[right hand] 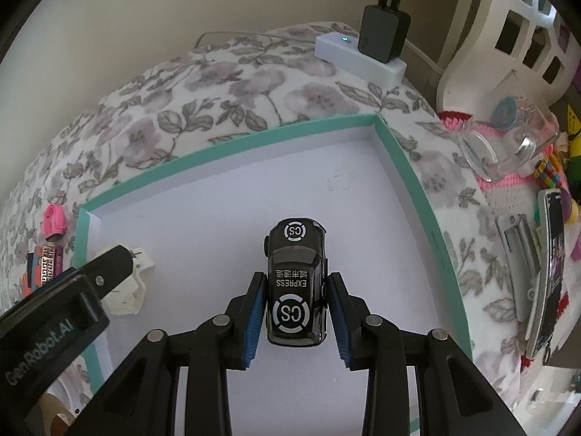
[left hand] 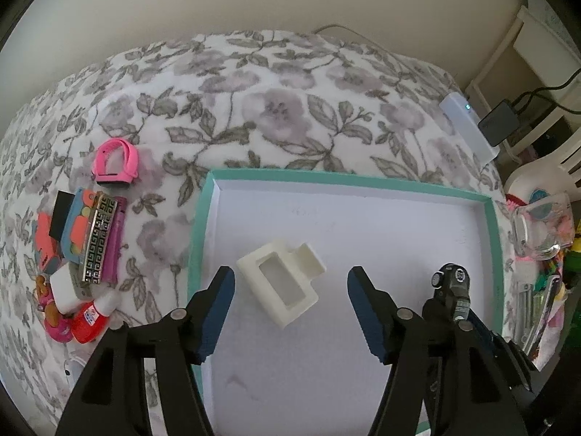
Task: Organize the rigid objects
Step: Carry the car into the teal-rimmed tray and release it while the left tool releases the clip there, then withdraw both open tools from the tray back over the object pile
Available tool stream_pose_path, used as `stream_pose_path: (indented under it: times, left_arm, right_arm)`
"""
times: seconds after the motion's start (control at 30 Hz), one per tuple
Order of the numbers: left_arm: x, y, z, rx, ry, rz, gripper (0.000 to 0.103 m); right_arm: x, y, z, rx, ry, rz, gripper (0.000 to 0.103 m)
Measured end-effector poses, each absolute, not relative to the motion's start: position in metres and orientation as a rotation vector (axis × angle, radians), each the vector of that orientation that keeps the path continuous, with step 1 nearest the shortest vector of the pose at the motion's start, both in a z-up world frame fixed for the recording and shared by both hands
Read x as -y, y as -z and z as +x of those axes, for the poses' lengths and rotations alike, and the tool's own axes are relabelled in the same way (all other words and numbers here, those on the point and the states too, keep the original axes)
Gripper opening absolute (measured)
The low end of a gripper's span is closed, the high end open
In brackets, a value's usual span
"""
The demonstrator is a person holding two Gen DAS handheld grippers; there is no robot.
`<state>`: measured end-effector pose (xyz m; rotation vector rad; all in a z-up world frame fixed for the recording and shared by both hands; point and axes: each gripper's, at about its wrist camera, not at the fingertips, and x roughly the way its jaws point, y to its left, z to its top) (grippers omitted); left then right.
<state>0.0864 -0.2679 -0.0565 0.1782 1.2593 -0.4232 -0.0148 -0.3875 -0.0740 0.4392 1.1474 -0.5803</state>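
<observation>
Nearest in the right wrist view: right gripper (right hand: 296,318), blue-padded fingers (right hand: 256,312) closed on the sides of a black toy car (right hand: 296,283), printed "CS" and "EXPRESS". Car held over the white floor of a shallow teal-rimmed tray (right hand: 406,167); whether its wheels touch the floor, hard to tell. In the left wrist view, left gripper (left hand: 290,301) with fingers (left hand: 218,312) spread apart, gripping nothing, a white plastic frame piece (left hand: 281,287) lying flat on the tray floor just beyond them. From the right wrist view, that piece half hidden behind the left gripper's black arm.

Tray resting on a floral blanket (left hand: 254,109), holding only the car and the white piece. Left of the tray, a heap of small items (left hand: 83,247), overlapped and hard to separate, and a pink band (left hand: 114,165) behind it. At right, a clear jar (right hand: 508,145) on its side, contents blurred, partly cut off.
</observation>
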Motion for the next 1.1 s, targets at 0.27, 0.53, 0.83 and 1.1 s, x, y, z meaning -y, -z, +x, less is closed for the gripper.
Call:
stream_pose_path:
  times: [0.27, 0.53, 0.83, 1.1]
  left_arm:
    - [0.255, 0.039, 0.09, -1.235, 0.377, 0.166, 0.078]
    - [0.237, 0.027, 0.096, -1.182, 0.299, 0.179, 0.093]
    - [0.213, 0.037, 0.106, -1.215, 0.228, 0.179, 0.103]
    - [0.18, 0.039, 0.119, -1.203, 0.166, 0.114, 0.103]
  right_arm:
    - [0.385, 0.052, -0.013, -1.112, 0.591, 0.402, 0.058]
    - [0.378, 0.027, -0.013, -1.049, 0.58, 0.352, 0.088]
    - [0.369, 0.024, -0.01, -1.019, 0.556, 0.331, 0.103]
    - [0.363, 0.025, -0.009, -0.996, 0.531, 0.348, 0.103]
